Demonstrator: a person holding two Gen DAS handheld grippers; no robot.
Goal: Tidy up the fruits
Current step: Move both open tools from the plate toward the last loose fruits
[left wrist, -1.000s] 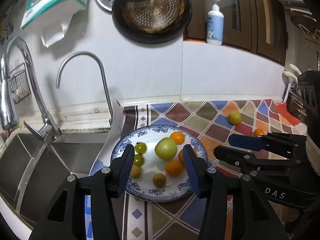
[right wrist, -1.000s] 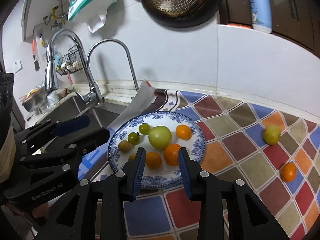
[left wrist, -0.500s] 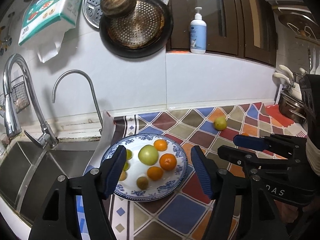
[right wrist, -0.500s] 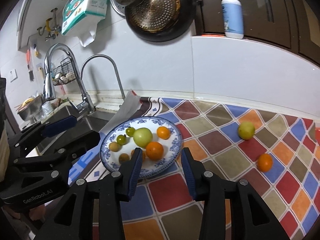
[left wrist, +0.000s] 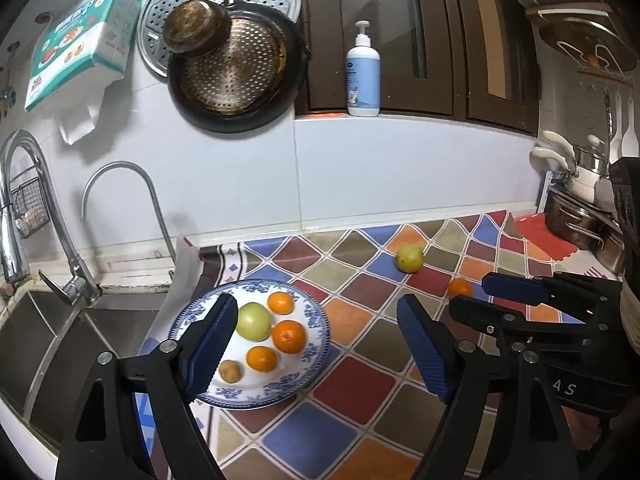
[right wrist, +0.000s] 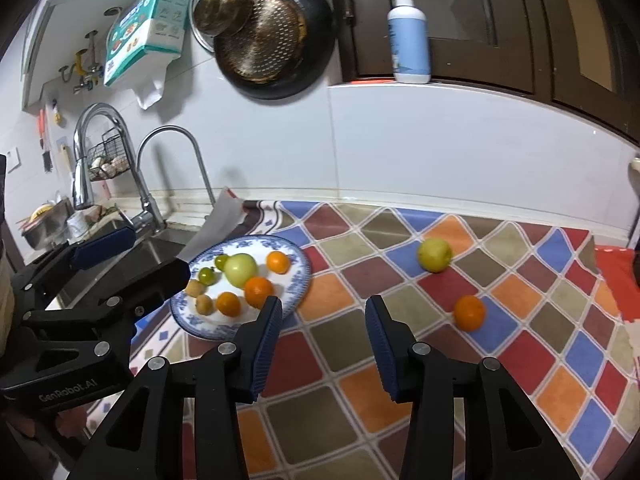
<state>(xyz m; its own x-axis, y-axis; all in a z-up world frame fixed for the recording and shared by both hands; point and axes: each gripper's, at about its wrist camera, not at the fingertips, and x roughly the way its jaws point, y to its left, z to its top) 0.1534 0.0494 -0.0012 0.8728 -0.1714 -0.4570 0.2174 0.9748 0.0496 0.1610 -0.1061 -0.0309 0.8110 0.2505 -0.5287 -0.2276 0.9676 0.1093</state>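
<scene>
- Both my grippers have drawn back from the plate; fingers have just been opening, nothing between them.
- Left gripper spread wide, right gripper narrowly parted.
- Green fruit and orange lie on the worktop, right of frame.

plate: glossy glazed ceramic, white with blue pattern
mat: soft matt cloth, coloured diamonds
faucet: polished shiny metal
sink: brushed steel
wall: smooth glossy white tile
pan: dark, worn metal
bottle: smooth plastic
oranges: dimpled skin
</scene>
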